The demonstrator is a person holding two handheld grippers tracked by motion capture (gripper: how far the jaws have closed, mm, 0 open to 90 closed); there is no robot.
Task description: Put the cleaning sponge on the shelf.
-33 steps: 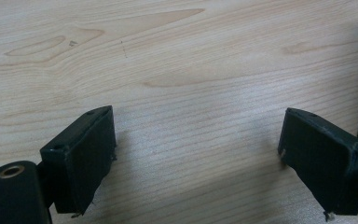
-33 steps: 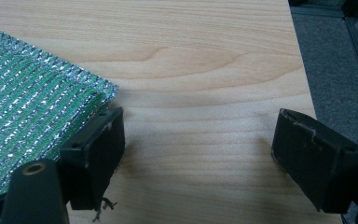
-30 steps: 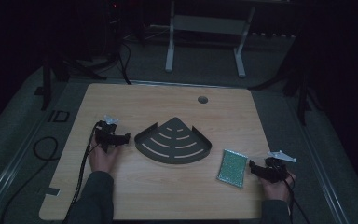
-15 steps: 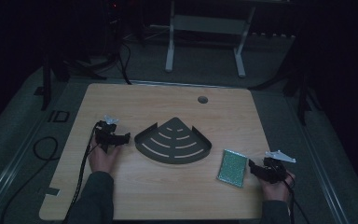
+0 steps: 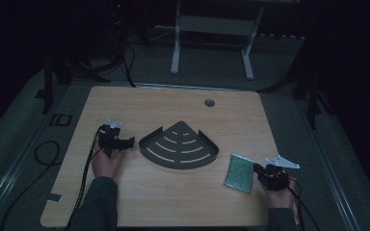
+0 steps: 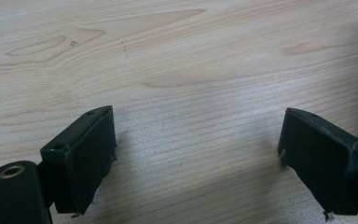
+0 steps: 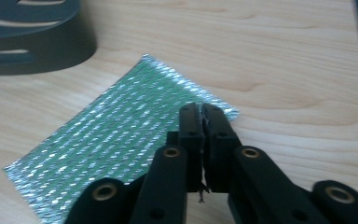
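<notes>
Since edge gives best hold, my right gripper (image 7: 200, 112), jaws just closing, pinches green pouch (image 7: 121, 140) near table's (image 5: 173, 202) right edge; left gripper (image 6: 196, 158) gapes, empty, beside rack (image 5: 179, 144).

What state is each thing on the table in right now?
Left tongs: open, nothing between them, over bare wood.
Right tongs: have just closed, pinching an edge of the pouch.
Green shiny pouch: flat on the table, gripped at one edge.
Dark fan-shaped rack: resting on the table, empty, untouched.
</notes>
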